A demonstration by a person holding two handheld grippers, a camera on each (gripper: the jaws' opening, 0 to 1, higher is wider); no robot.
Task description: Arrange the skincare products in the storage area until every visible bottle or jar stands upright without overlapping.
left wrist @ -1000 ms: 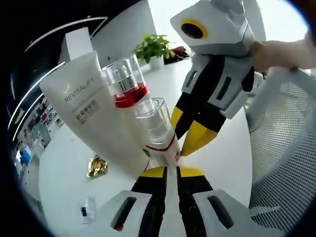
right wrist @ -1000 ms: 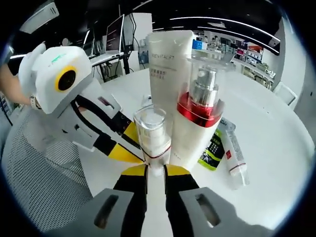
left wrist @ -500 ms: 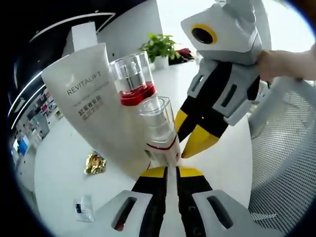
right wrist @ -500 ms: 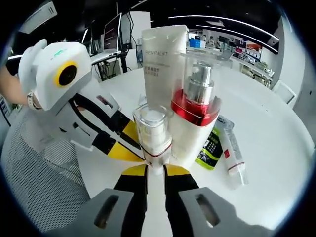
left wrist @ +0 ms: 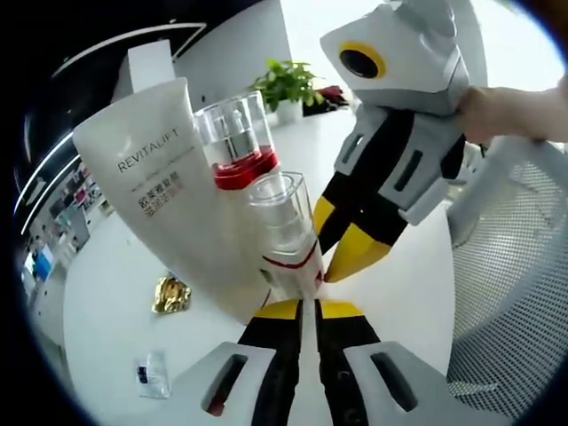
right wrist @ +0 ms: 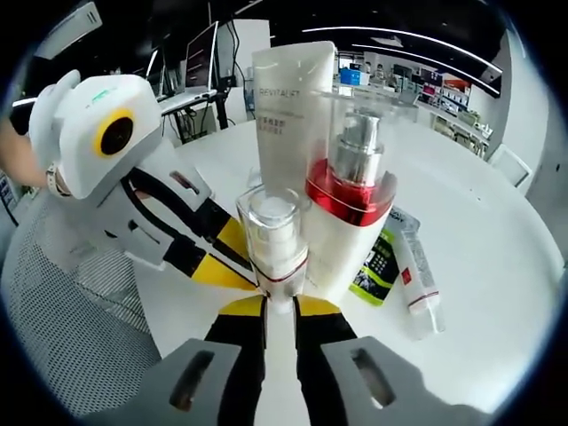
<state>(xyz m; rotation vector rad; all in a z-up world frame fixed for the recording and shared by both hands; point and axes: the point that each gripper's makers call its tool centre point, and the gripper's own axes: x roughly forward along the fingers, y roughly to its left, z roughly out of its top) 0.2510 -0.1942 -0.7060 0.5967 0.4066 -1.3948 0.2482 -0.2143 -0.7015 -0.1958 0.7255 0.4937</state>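
A small clear-capped pump bottle (left wrist: pixel 286 238) (right wrist: pixel 273 238) with a red band stands upright on the white table (left wrist: pixel 115 293). My left gripper (left wrist: pixel 302 309) is shut on its base. My right gripper (right wrist: pixel 277 306) also looks shut on that base, reaching in from the right (left wrist: pixel 342 257) in the left gripper view. In the right gripper view the left gripper (right wrist: pixel 232 271) touches the bottle from the left. Just behind stand a taller pump bottle with a red collar (left wrist: pixel 238 146) (right wrist: pixel 351 200) and a white REVITALIFT tube (left wrist: pixel 164 191) (right wrist: pixel 288 102), both upright.
A gold sachet (left wrist: pixel 175 297) and a small clear sachet (left wrist: pixel 153 374) lie on the table. A green-black sachet (right wrist: pixel 380 266) and a small white tube (right wrist: pixel 417 271) lie flat. A white mesh chair (left wrist: pixel 515 266) (right wrist: pixel 62 328) stands beside the table. A potted plant (left wrist: pixel 286 84) is farther back.
Both views have shifted a little with the hands. Both grippers stay at the small pump bottle's base, and the bottles and tube stand as before.
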